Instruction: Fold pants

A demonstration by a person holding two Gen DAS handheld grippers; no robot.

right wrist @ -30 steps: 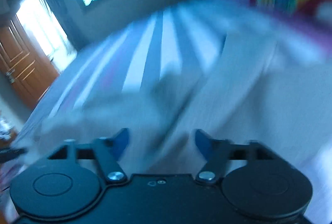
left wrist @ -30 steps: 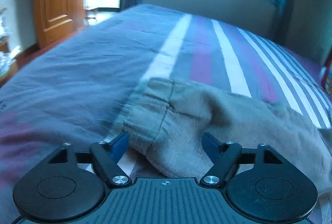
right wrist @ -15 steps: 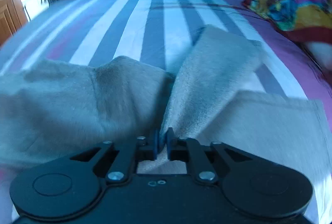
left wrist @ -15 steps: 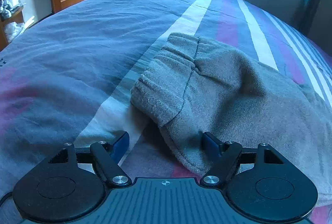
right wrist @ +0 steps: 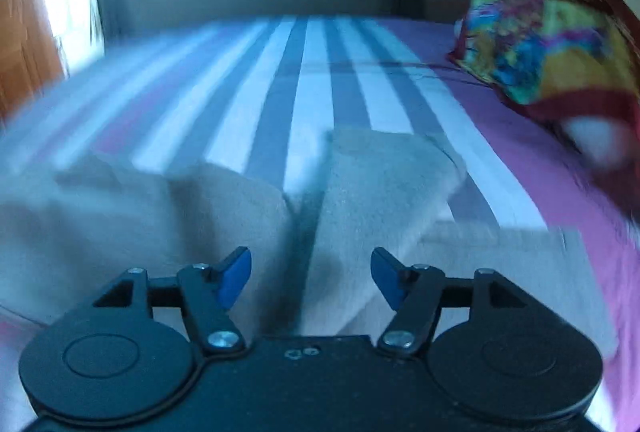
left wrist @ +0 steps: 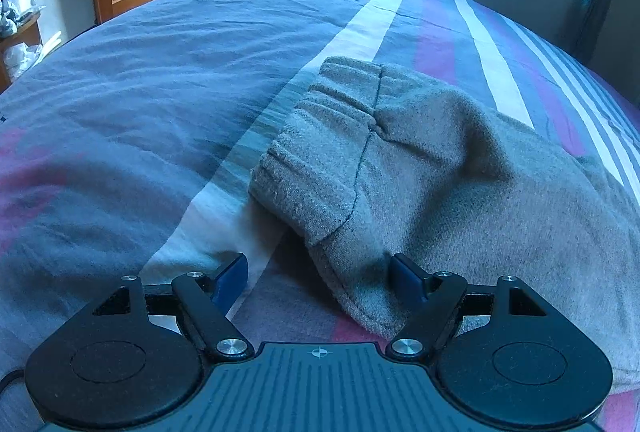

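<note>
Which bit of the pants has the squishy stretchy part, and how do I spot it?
Look at the striped bed cover. The grey pants lie on it. Their end nearest the white stripe is the ribbed waistband, bunched in ridges, unlike the smooth fabric beside it.

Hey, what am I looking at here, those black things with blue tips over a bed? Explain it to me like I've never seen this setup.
These are two hand-held grippers, one in each of a person's hands, each with a wide-angle camera looking along its two blue-tipped fingers. One picture comes from the left gripper, the other, blurry one from the right gripper. Both hang over a striped bedspread where grey pants lie, partly bunched; the ribbed waistband faces the left camera. A colourful pillow sits at the far right. Both grippers are open. The right jaws have just been opening, with fabric between them but not pinched. Nothing is held.
</note>
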